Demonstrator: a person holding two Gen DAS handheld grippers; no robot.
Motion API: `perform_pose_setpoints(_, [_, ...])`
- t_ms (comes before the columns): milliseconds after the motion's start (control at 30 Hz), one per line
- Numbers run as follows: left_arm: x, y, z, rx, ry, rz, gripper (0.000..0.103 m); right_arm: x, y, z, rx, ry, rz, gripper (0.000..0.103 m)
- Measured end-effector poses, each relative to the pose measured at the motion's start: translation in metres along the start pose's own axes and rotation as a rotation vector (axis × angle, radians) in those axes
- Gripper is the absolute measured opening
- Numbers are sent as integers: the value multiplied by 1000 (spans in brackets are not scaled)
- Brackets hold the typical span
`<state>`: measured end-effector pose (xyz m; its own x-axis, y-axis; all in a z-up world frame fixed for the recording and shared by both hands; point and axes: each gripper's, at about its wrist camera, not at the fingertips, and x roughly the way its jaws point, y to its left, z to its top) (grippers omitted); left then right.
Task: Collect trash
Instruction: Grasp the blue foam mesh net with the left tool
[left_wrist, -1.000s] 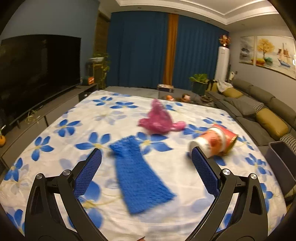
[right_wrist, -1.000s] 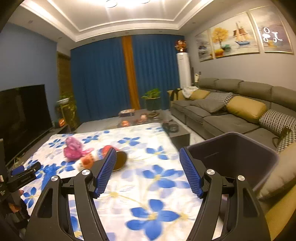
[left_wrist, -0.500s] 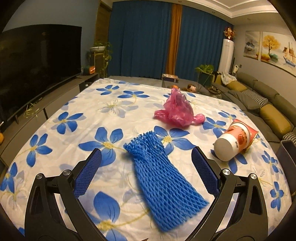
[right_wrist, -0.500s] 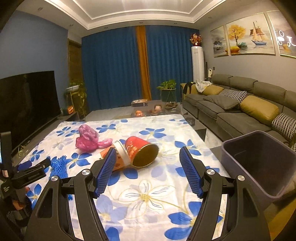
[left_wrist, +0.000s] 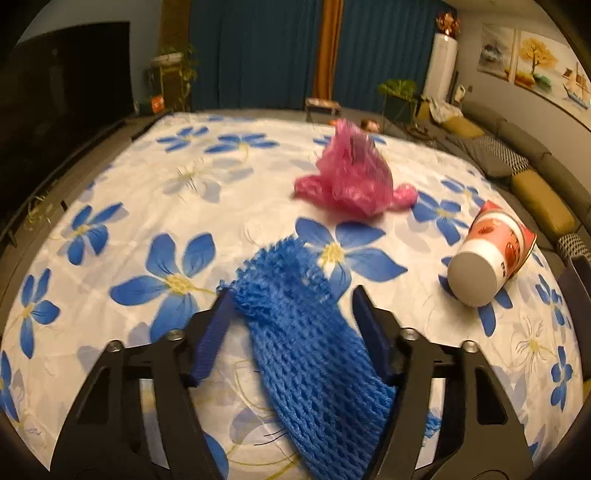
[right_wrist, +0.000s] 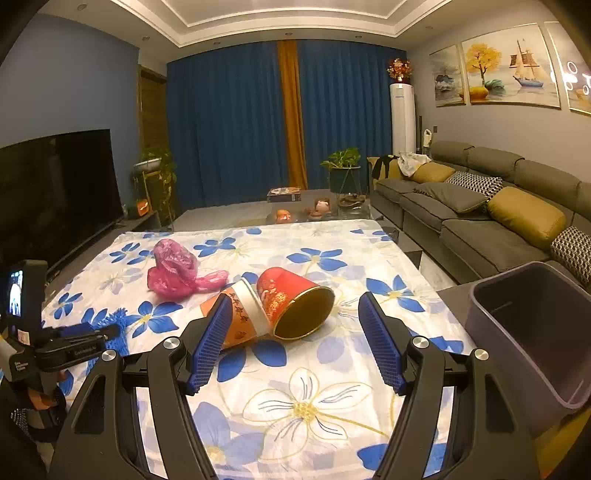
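The blue foam net sleeve (left_wrist: 306, 354) lies flat on the flowered cloth (left_wrist: 155, 206) of the table, near the front edge, its frayed end pointing toward the far side. The left gripper (left_wrist: 291, 317) straddles this sleeve: its jaws have just been closing, and the sleeve sits between the blue pads, close to both. Firm contact cannot be confirmed, as the frame is blurred there.

Beyond the sleeve, well apart from it, lies a crumpled pink plastic bag (left_wrist: 351, 181). To the right of the bag, two paper cups lie on their sides, touching each other: the white-bottomed cup (right_wrist: 240, 314) and the red cup (right_wrist: 295, 302) (its gold-lined mouth faces the right wrist camera).

The right gripper (right_wrist: 291, 339) hangs above the cloth with its jaws parted wide and nothing between the pads; the cups lie just ahead of its fingertips.

A grey bin (right_wrist: 532, 332) stands beside the table's right edge, in front of the sofa (right_wrist: 480, 206).
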<state>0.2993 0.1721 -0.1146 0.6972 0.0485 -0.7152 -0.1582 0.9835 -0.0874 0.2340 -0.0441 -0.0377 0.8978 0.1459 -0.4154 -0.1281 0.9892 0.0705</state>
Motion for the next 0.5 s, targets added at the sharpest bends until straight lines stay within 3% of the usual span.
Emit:
perform_pose_setpoints(233, [16, 2, -2, 0, 75, -39, 33, 16, 4, 2, -11, 20, 3, 70])
perform_pose_setpoints(300, [17, 0, -2, 10, 81, -61, 10, 21, 4, 1, -6, 29, 7, 70])
perform_pose_setpoints(500, [-1, -4, -3, 29, 0, -92, 6, 33, 12, 1, -30, 56, 48, 70])
